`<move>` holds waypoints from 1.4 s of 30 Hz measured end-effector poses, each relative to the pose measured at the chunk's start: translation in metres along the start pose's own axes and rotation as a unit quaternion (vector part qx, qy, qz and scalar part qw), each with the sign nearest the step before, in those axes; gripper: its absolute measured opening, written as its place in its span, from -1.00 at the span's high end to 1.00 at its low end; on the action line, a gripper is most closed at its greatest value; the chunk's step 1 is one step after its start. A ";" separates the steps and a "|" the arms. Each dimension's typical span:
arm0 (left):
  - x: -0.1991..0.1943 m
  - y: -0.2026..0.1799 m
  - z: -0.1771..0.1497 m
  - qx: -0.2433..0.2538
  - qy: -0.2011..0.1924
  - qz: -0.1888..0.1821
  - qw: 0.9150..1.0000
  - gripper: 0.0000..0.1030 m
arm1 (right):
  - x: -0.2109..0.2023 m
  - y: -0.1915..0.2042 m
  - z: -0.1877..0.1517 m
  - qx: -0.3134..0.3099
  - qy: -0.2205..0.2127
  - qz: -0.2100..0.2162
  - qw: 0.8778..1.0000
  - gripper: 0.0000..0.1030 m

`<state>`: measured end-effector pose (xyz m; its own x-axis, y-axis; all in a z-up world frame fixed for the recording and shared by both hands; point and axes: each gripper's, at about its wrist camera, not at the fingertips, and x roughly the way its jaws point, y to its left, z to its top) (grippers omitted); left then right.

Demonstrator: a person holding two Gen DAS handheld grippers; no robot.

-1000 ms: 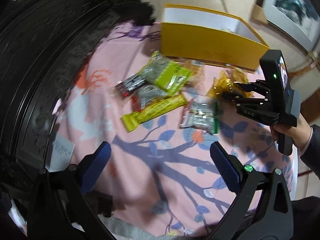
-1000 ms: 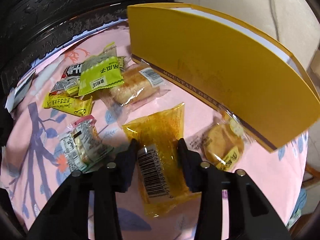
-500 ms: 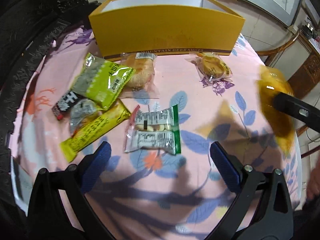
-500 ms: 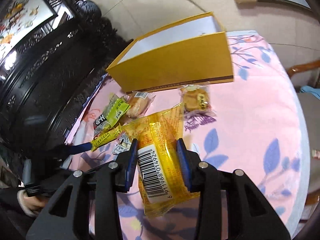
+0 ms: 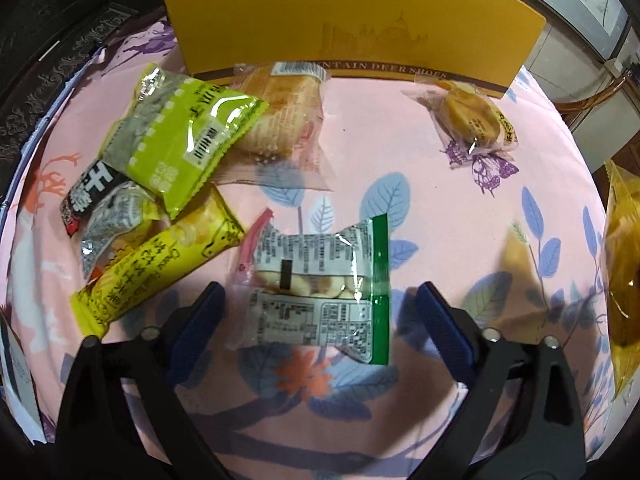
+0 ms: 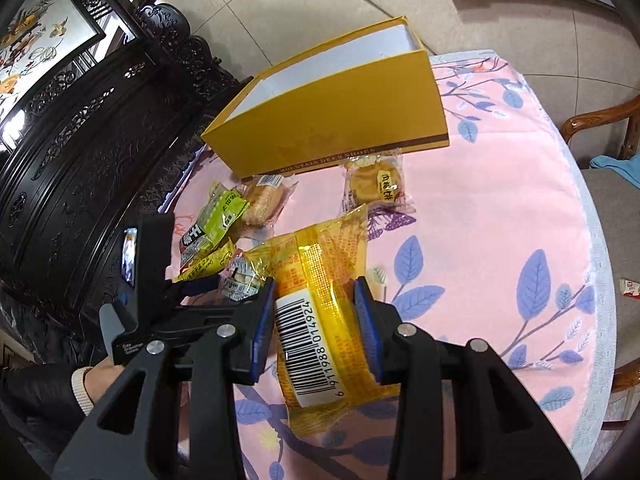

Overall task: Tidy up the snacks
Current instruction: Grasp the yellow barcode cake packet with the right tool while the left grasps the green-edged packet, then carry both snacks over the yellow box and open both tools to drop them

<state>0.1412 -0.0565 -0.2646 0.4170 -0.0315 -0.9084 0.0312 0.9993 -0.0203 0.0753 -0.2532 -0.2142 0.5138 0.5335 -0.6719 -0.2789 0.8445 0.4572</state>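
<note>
right claw (image 6: 315,312) grips orange packet (image 6: 320,280); left claw (image 5: 318,312) closing astride green-edged packet (image 5: 320,284), pads clear

snack packets (image 5: 320,288) on tablecloth (image 5: 400,128), box (image 5: 340,20) behind them

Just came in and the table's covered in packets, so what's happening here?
A person is sorting snacks with a gripper in each hand. The right gripper is shut on a yellow packet, held above the pink tablecloth. The left gripper straddles a green-edged packet lying on the cloth, jaws closing but not yet pressing it. Other snacks lie loose in front of the open yellow box, whose visible inside looks empty.
</note>
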 end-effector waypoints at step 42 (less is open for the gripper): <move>-0.166 0.020 0.123 -0.016 -0.244 -0.074 0.967 -0.03 | -0.025 0.035 0.121 -0.058 -0.123 0.014 0.991 0.24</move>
<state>0.1845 -0.0337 -0.0631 0.7889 -0.1720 -0.5900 0.0980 0.9830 -0.1555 0.1509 -0.2430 -0.1104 0.6827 0.5411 -0.4911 -0.3801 0.8369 0.3939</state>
